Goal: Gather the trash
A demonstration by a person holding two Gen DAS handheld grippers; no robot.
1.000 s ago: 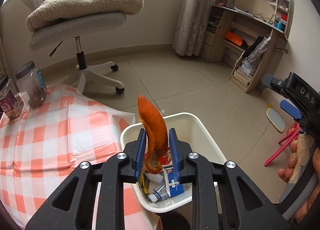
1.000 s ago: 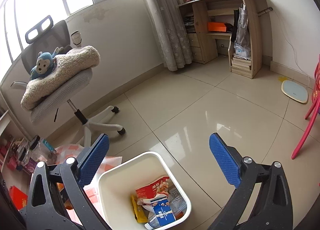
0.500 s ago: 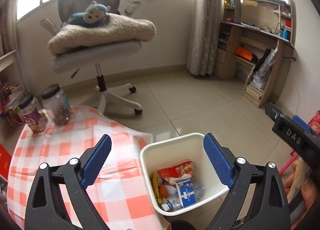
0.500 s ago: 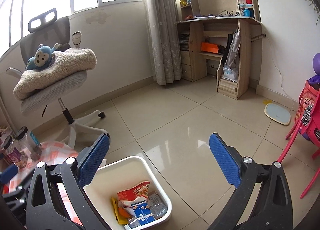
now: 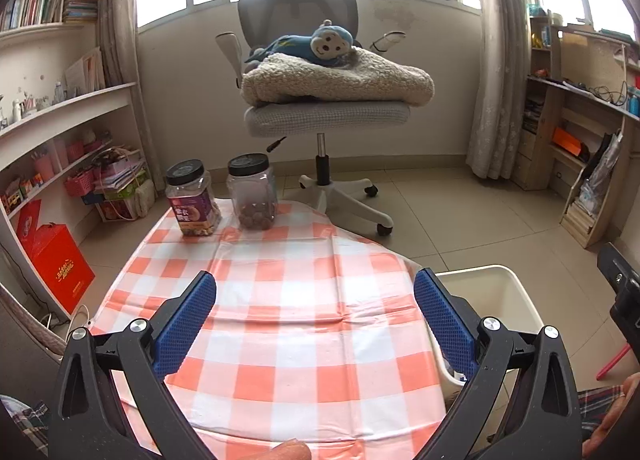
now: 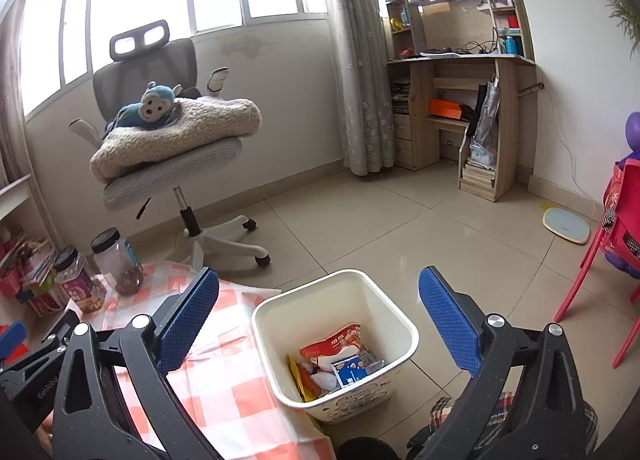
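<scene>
Both grippers, left [image 5: 314, 316] and right [image 6: 318, 314], are held wide open and empty, the right nearer the cream plastic waste bin [image 6: 394, 318] of wrappers, below and ahead.

My left wrist camera looks forward between the spread fingers of the left claw [image 5: 314, 324], close above the checkered bench [image 5: 296, 292] and facing the office chair [image 5: 324, 100] under the window. My right wrist camera looks through the open right claw [image 6: 318, 316], down into the white bin [image 6: 340, 344] beside the bench. Both views share the chair, the two jars [image 5: 224, 196] and the bin.
</scene>
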